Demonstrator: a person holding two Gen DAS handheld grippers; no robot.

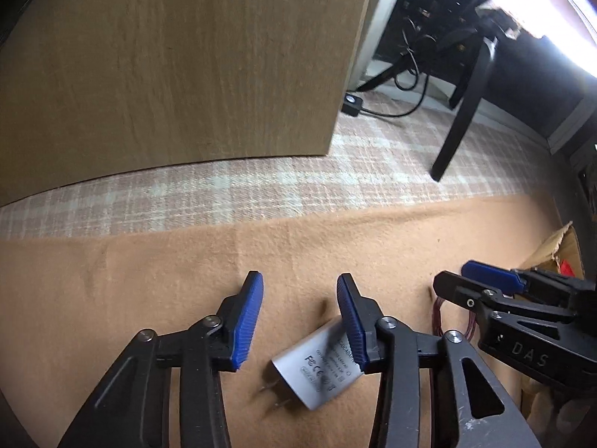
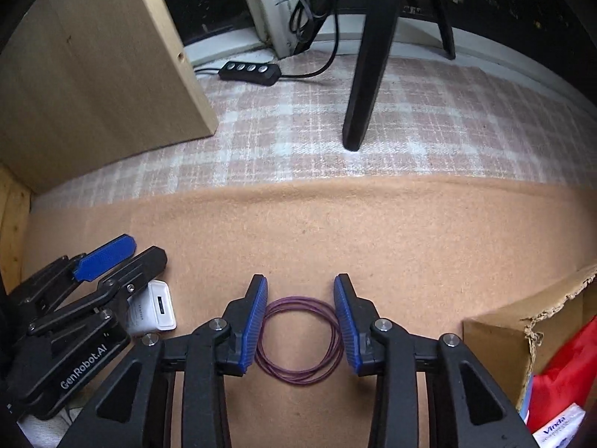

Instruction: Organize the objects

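Two claws are pointing steeply down at a tan cloth spread over a plaid carpet, side by side and near each other. No earlier view is on hand, so only their present stance is told.

Seen from its own camera, the left claw (image 1: pixel 300 321) is standing with its blue pads apart. A white charger (image 1: pixel 317 367) is lying flat on the cloth under it, label up, its two prongs pointing toward the lower left. The right-hand pad (image 1: pixel 352 326) is overlapping the charger's upper corner; the left-hand pad is clear of it, with bare cloth between. Whether the overlapping pad is touching the charger cannot be told. From the right wrist view the same charger (image 2: pixel 158 308) is showing beside that claw's black linkage, its port face turned upward.

The right claw (image 2: pixel 300 324) is also standing apart, tilted nearly straight down. A coil of thin purple cable (image 2: pixel 298 339) is lying flat on the cloth between its pads, its loops reaching almost to each pad; contact on either side cannot be settled, and the coil is not lifted.

Both things are sitting well back from the cloth's far edge, where the carpet is beginning. An open cardboard box (image 2: pixel 522 332) is standing at the cloth's right side, holding red packaging. A wooden panel (image 1: pixel 179 63) is rising beyond the far edge on the left, and a black chair leg (image 2: pixel 367 74) is planted on the carpet.
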